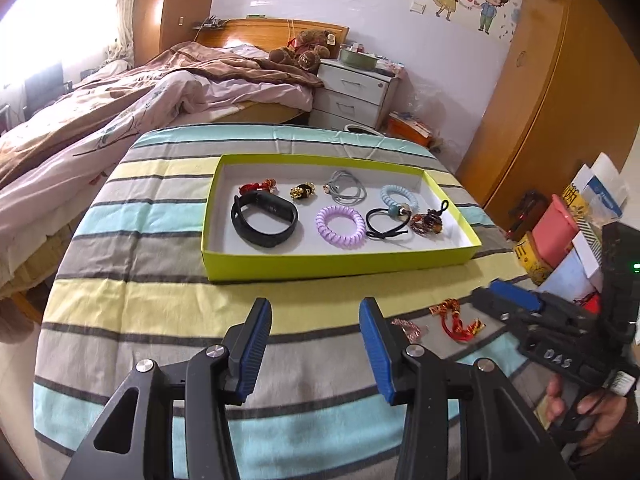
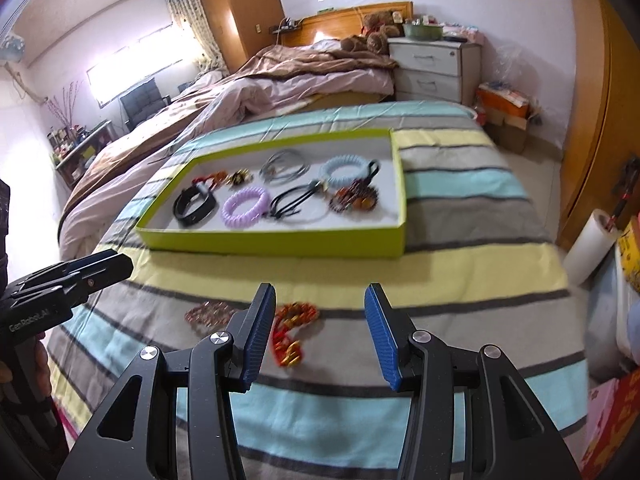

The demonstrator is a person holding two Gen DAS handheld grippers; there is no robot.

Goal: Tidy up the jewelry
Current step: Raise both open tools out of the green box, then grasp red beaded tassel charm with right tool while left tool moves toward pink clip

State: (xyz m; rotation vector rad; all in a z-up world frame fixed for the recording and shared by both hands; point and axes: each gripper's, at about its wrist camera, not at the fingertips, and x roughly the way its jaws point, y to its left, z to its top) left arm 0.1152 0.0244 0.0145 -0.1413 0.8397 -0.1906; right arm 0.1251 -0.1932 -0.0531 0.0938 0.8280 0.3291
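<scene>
Striped cloth (image 1: 160, 288) in teal, yellow and grey covers the work surface; on it, towards the far side, sits a lime-green box lid (image 1: 340, 266) already holding a black wristband (image 1: 265, 220), a lilac coil hair tie (image 1: 340, 226), a pale blue coil tie (image 1: 398, 196) and other pieces. Two items remain outside, near and to the right: a red tasselled charm (image 2: 290, 332) and, just left of it, a pink beaded piece (image 2: 208, 316). The right gripper (image 2: 320, 332) hangs above the charm, fingers spread wide and empty. The left gripper (image 1: 316, 348) is likewise wide and empty. Recommended: centre the right gripper's fingers over the charm's bulk, descend to the cloth, and close without pinching fabric.
</scene>
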